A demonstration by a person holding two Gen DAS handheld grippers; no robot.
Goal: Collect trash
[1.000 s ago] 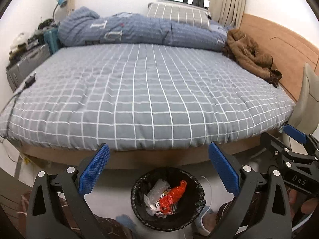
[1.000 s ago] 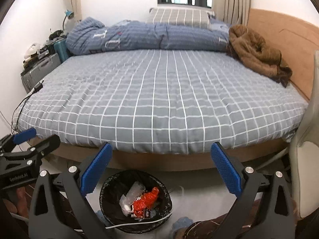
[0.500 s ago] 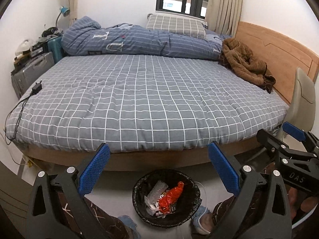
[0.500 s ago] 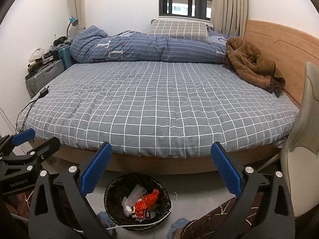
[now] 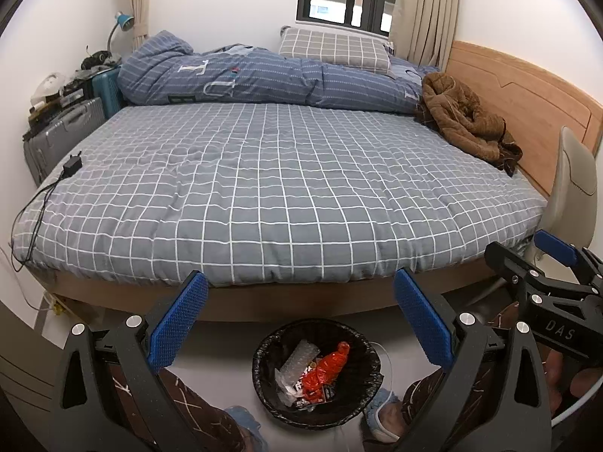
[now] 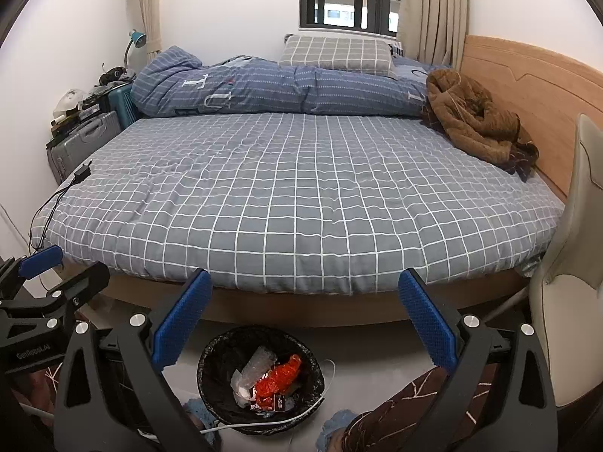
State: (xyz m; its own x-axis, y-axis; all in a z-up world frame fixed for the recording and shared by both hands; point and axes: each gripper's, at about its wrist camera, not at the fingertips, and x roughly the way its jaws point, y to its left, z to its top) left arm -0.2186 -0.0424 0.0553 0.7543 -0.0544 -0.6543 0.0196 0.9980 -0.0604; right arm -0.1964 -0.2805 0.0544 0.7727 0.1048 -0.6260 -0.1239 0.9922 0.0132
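Both cameras have tilted up since a second ago. Your left gripper point(image 5: 299, 320) and right gripper point(image 6: 303, 320) hang spread and empty over the floor's trash bin point(image 5: 264, 384); its red wrapper point(image 5: 324, 371) looks light, crinkly; pinch its bunched middle.

Matt checked cloth bedspread point(image 5: 264, 196), smooth wooden headboard point(image 5: 527, 94), glossy black plastic bin liner point(image 5: 361, 388).

Your left gripper point(image 5: 299, 320) points to twelve o'clock, its blue pads spread wide and empty. Your right gripper point(image 6: 305, 320), at its three o'clock, is level, equally agape, gripping nothing.
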